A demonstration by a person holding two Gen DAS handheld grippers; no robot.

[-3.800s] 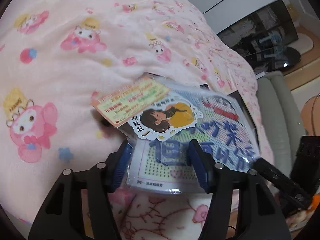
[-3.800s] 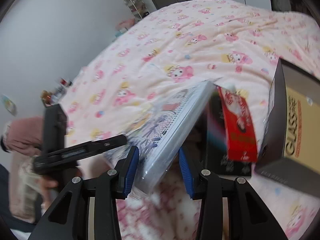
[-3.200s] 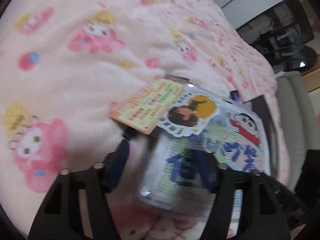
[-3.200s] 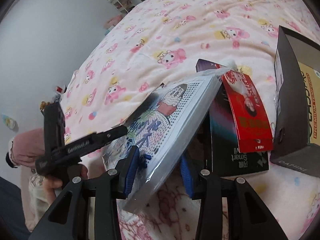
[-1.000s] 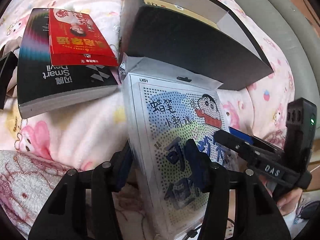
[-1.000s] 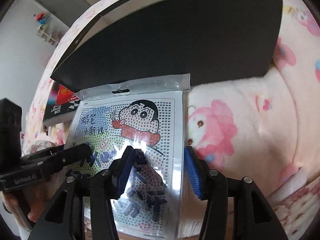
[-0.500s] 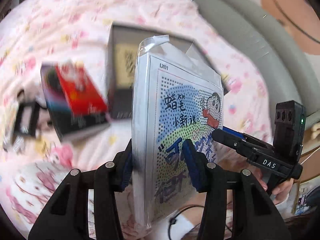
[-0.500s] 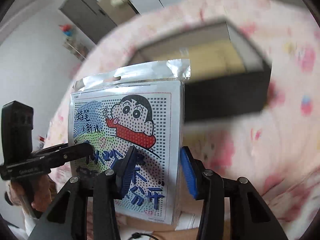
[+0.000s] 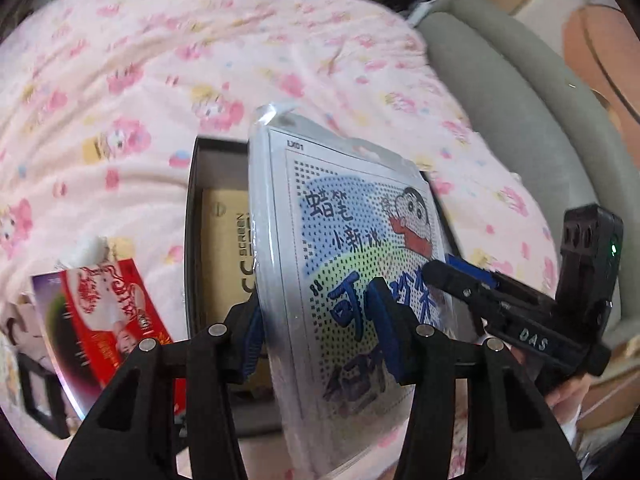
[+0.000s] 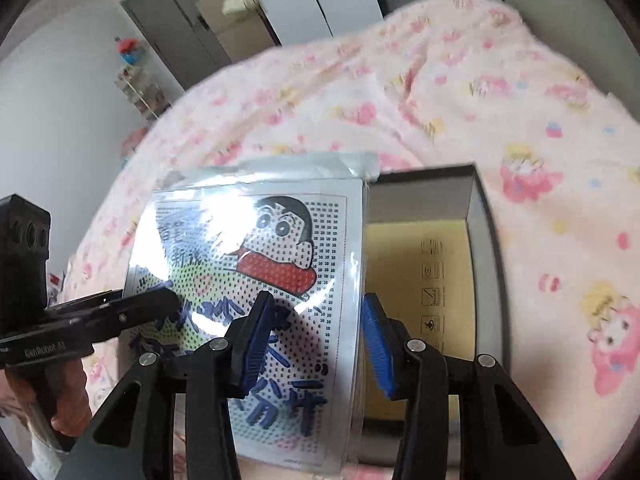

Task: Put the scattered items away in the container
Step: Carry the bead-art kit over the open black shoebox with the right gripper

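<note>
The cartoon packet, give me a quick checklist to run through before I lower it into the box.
1. Left gripper hold on the cartoon packet: ok, its fingers are closed on the lower end.
2. Right gripper hold: ok, it clamps the packet's other side.
3. Box open: ok, there is no lid over it.
4. Packet lying flat to the opening: not ok, it stands steeply tilted.
5. Room inside: cannot tell; a yellow carton already covers the bottom, and the packet looks about as wide as the box.
6. Everything else tidied: not ok, a red envelope lies outside the box.
</note>
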